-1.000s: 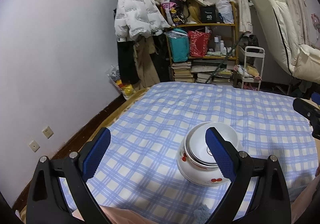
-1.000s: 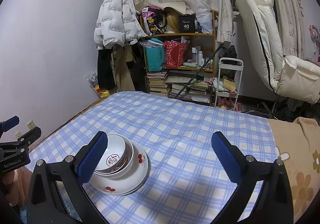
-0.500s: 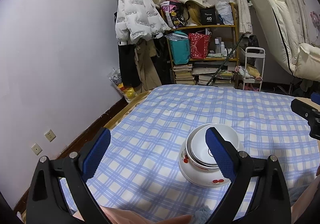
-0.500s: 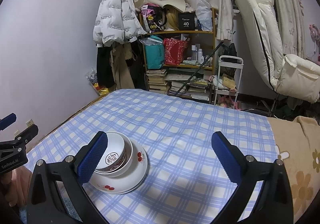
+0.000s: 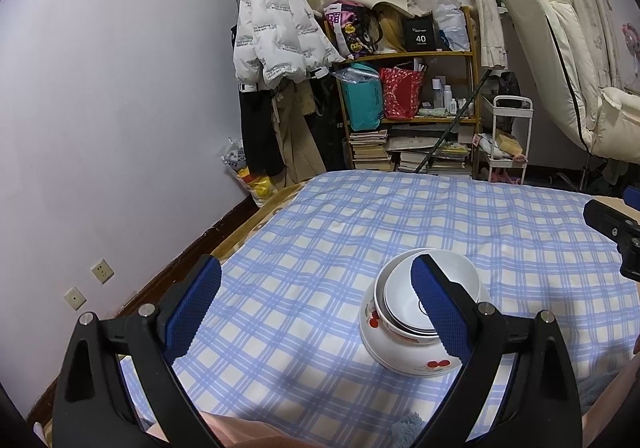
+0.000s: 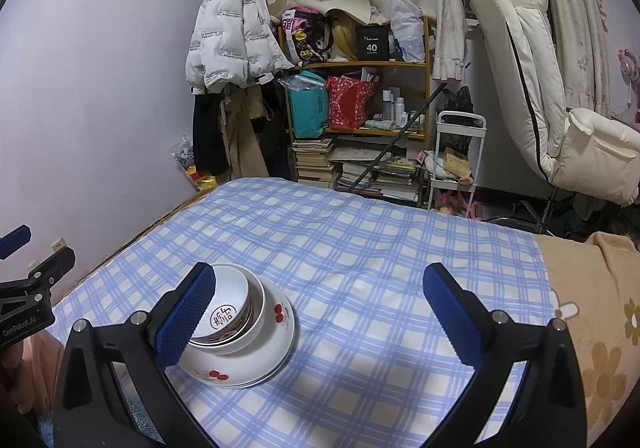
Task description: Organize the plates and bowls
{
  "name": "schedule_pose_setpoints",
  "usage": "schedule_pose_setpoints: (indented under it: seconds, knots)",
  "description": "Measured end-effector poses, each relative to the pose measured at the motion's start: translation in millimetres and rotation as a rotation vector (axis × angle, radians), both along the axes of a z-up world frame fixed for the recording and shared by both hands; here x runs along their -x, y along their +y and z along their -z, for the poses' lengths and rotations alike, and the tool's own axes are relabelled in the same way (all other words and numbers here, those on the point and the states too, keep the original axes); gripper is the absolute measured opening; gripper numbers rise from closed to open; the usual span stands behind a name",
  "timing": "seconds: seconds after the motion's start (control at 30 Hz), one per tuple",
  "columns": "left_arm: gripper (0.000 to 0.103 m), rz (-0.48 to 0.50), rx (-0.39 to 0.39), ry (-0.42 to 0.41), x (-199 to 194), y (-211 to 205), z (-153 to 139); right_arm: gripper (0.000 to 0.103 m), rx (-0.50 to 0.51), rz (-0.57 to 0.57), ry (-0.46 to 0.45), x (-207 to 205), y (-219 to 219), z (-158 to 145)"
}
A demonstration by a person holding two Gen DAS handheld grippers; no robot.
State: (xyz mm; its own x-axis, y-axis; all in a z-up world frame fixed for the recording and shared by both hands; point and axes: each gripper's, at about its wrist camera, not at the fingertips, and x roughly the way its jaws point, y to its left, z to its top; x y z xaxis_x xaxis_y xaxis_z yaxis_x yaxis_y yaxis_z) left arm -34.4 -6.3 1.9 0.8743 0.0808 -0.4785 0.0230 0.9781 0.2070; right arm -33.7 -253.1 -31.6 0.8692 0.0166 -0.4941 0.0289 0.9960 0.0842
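Both grippers hover level above the checked cloth (image 5: pixel 320 248), jaws spread wide and empty. The left gripper (image 5: pixel 316 304) and right gripper (image 6: pixel 320 312) flank the stacked bowls (image 6: pixel 240 332), touching nothing.

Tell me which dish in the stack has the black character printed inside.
The small top bowl, nested highest in the stack; its inside bottom bears a black character. The wide cherry-printed dish beneath it shows only red cherries.

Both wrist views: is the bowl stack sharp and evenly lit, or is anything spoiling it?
Left wrist view: the bowl stack is sharp, partly hidden by a pad of the open left claw; fisheye bends the wall. Right wrist view: stack sharp, soft shadows on the checked sheet, no glare, right claw open.
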Motion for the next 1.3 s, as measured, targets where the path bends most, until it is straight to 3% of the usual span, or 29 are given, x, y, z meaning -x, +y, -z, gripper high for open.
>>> schedule_pose_setpoints:
  seconds: [1.3]
  knots:
    - [0.095,0.018,-0.007,-0.004,2.8,-0.7,4.0,0.103,0.002,0.001,0.007,-1.3,-2.6,3.6]
